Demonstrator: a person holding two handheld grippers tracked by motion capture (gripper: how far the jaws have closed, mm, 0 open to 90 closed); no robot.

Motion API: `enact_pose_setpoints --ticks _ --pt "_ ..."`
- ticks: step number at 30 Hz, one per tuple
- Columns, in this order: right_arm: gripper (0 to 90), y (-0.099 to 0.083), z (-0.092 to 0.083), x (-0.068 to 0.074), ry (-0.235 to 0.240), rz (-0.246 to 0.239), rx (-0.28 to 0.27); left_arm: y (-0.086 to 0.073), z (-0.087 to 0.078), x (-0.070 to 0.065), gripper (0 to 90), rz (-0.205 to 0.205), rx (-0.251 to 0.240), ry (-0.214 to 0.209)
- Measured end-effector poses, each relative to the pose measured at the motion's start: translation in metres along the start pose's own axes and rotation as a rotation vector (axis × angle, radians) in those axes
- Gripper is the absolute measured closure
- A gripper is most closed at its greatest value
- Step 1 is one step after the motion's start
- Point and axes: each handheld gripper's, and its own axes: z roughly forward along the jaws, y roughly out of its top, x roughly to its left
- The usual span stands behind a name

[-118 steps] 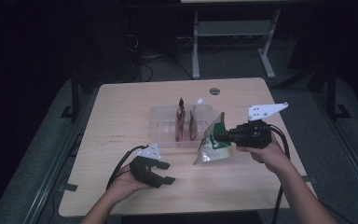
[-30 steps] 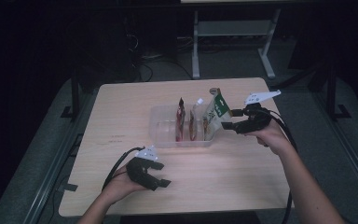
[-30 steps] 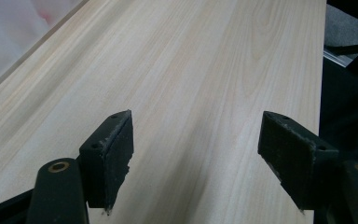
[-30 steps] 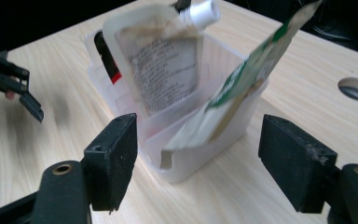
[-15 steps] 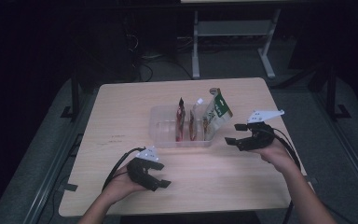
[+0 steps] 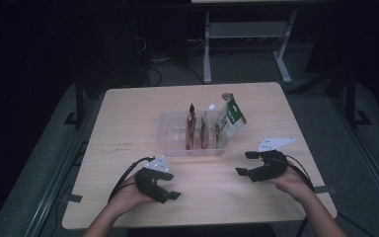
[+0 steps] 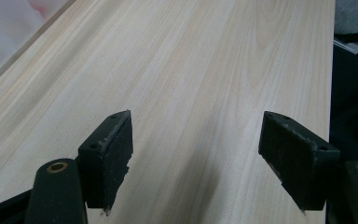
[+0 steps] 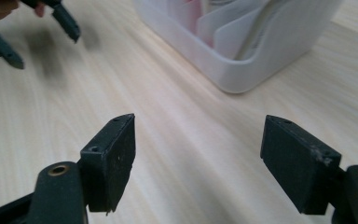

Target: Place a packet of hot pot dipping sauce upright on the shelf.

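Note:
A clear plastic bin (image 6: 175,143) stands mid-table and holds three upright snack pouches: a red one (image 6: 191,129), a pale one (image 6: 207,126) and a green-and-white one (image 6: 228,118) that leans over its right end. My right gripper (image 6: 244,163) rests low over the table to the bin's front right, jaws open and empty; the right gripper view has the bin's corner (image 8: 242,70) ahead. My left gripper (image 6: 170,193) sits near the front edge, open and empty, over bare wood (image 7: 191,70).
The wooden table (image 6: 128,113) has bare room left of the bin and along the front. Its edges drop to a dark floor. A metal frame (image 6: 242,34) stands beyond the far edge. The left gripper's jaws (image 8: 9,42) show far off in the right gripper view.
My right gripper let go of the green-and-white pouch at the bin, then moved down and toward the front of the table, empty. The left gripper stayed put.

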Motion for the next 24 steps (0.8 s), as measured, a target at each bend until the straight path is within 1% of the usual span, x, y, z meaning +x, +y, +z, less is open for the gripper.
enact_pose_setpoints --ticks 2,4,6,7,8,9,10,11,12,14,17,19,24 --pt "25.8 -0.001 0.001 0.002 0.006 -0.007 0.0 0.0 0.0 0.0 25.7 0.002 0.005 0.0" --pt "25.7 -0.001 0.006 0.008 0.02 -0.024 0.009 0.0 0.001 -0.001 25.6 0.005 0.008 0.0" --pt "25.7 0.0 0.008 0.01 0.022 -0.027 0.014 0.0 0.002 -0.001 25.6 0.011 0.017 0.0" --pt "25.6 0.0 0.01 0.011 0.025 -0.04 0.019 -0.001 0.003 -0.001 25.5 0.013 0.017 -0.001" --pt "25.6 -0.001 0.013 0.014 0.037 -0.042 0.03 -0.001 0.004 -0.001 25.5 0.018 0.025 -0.001" --pt "25.6 -0.001 0.013 0.014 0.037 -0.042 0.03 -0.001 0.004 -0.001 25.5 0.018 0.025 -0.001" --pt "25.6 -0.002 0.017 0.015 0.045 -0.056 0.046 -0.001 0.005 -0.001 25.4 0.021 0.031 -0.002" --pt "25.6 -0.002 0.017 0.015 0.045 -0.056 0.046 -0.001 0.005 -0.001 25.3 0.021 0.031 -0.002" --pt "25.6 -0.002 0.019 0.017 0.047 -0.065 0.063 -0.002 0.006 0.0 25.3 0.026 0.036 -0.002" --pt "25.7 -0.003 0.022 0.017 0.052 -0.075 0.068 -0.001 0.007 0.0 25.2 0.026 0.039 -0.001" --pt "25.7 -0.004 0.023 0.018 0.058 -0.07 0.078 -0.002 0.008 0.0 25.2 0.031 0.047 -0.001" --pt "25.6 -0.005 0.024 0.018 0.061 -0.081 0.085 -0.002 0.009 0.0 25.1 0.038 0.05 0.001" --pt "25.2 -0.007 0.024 0.018 0.061 -0.077 0.083 -0.001 0.01 0.0 25.1 0.046 0.049 0.007"
